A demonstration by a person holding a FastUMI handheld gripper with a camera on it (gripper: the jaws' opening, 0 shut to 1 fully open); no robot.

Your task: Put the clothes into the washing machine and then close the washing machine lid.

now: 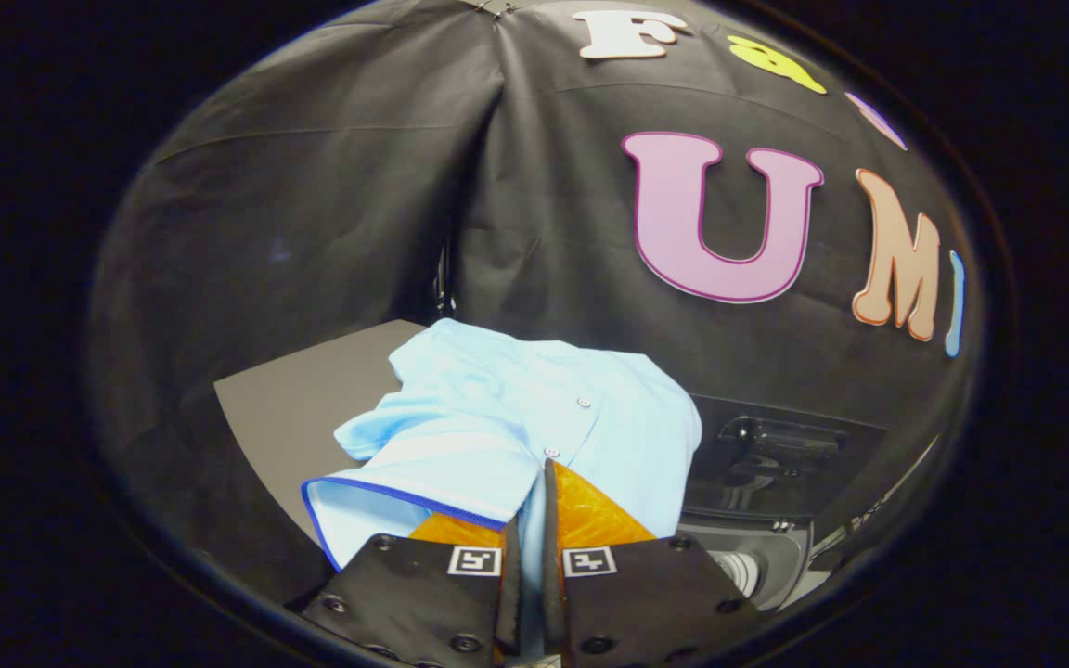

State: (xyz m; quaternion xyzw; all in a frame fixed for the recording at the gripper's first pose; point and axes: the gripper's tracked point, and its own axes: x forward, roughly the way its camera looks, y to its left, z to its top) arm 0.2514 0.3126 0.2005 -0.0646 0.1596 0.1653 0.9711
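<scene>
My claw is clenched on the light blue shirt, pinching its buttoned front to lift it off the desk; the washing machine is just beside.

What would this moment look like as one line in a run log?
gripper: shut on shirt | shirt: light blue, held above grey table | washing machine: lid open, beside shirt

Shirt light blue (collar edged dark blue); table dark grey; washing machine black.
</scene>
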